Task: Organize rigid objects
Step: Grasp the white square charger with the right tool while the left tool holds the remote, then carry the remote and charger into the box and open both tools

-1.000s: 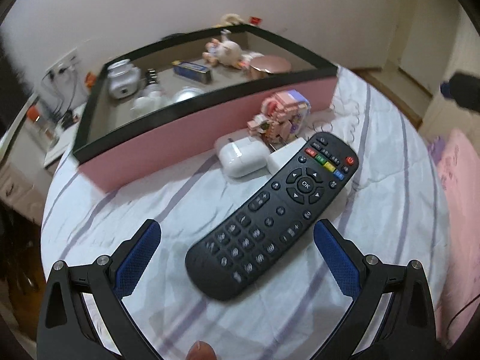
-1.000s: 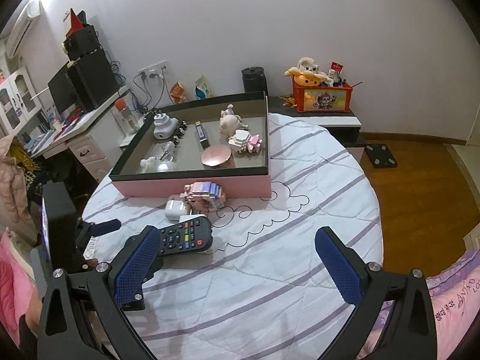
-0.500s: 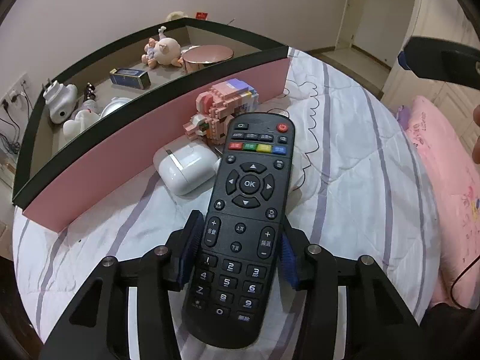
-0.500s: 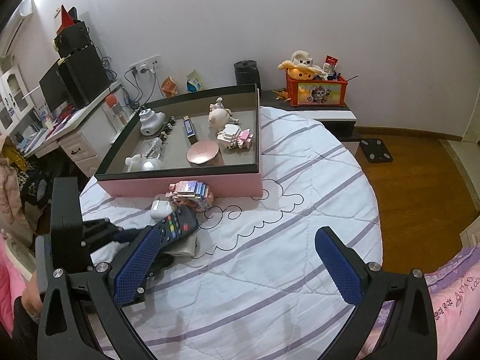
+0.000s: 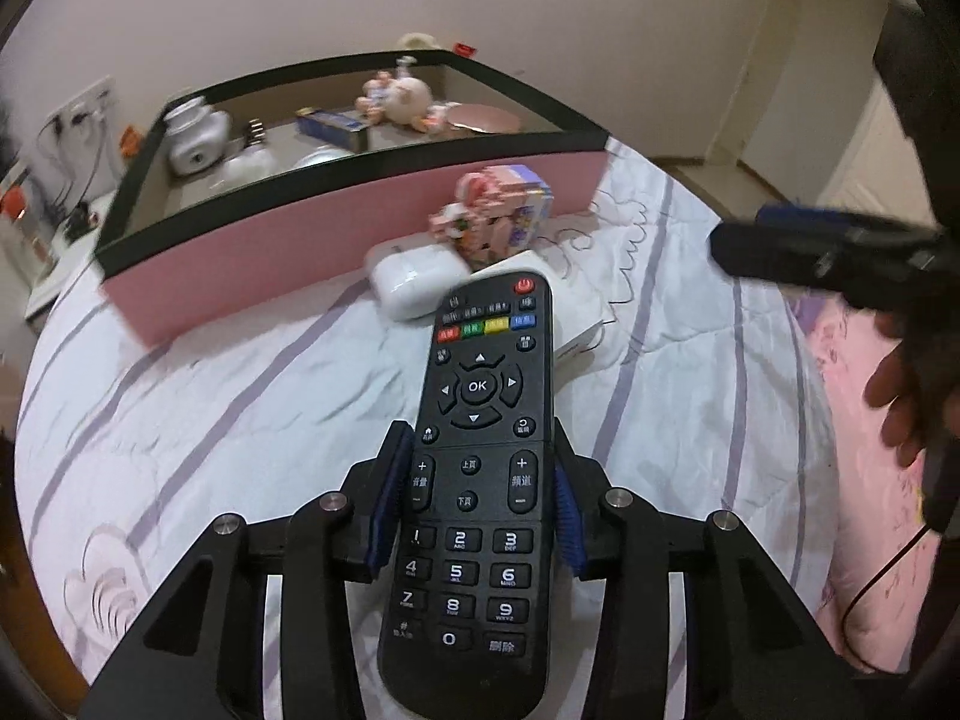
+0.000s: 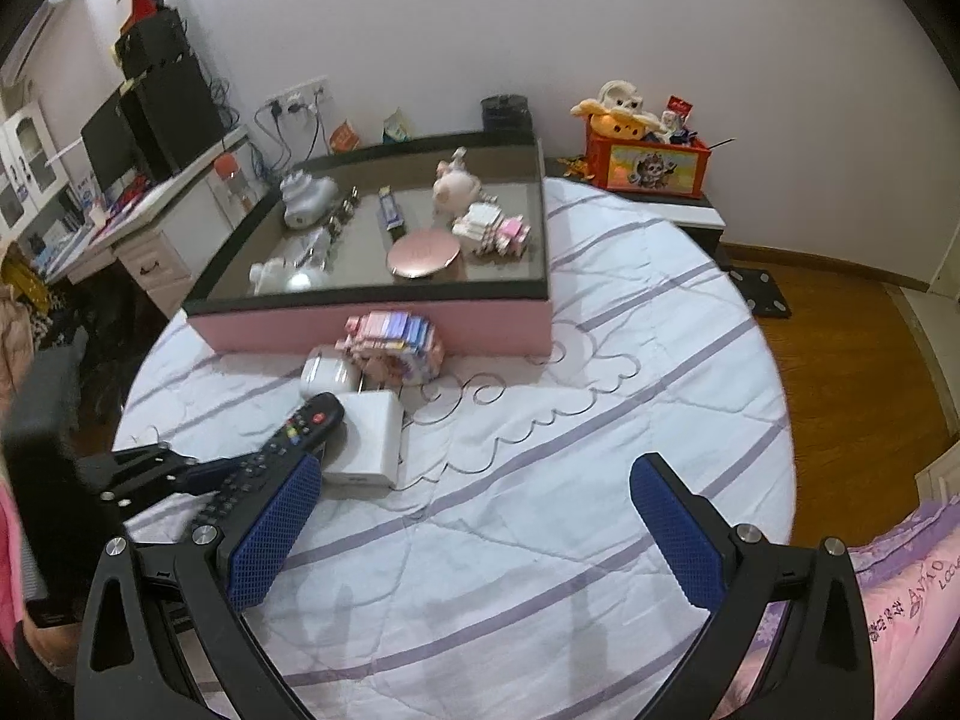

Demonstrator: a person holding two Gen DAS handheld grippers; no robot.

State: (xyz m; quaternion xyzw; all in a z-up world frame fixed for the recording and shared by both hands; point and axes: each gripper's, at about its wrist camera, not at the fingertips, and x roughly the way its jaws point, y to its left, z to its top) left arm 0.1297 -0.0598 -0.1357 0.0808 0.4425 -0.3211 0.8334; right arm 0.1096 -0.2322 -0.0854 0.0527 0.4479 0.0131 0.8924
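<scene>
Closing on the remote [image 5: 480,480] at mid-length, left gripper [image 5: 477,501] pads touching both long edges, remote's far end raised over the white box [image 6: 367,441] on the bed [image 6: 540,480]. Could pivot or slip out nose-down if lifted: grip narrow, casing smooth, weight spread either side. Could also clip the tray [image 5: 360,228] wall on the way in. Angled steeply down, pointing toward the tray. Right gripper [image 6: 474,534] spread wide, empty, hovering low over the bed, likewise tilted down.

Matt black plastic remote [image 5: 480,480], quilted cloth [image 5: 210,420]
</scene>
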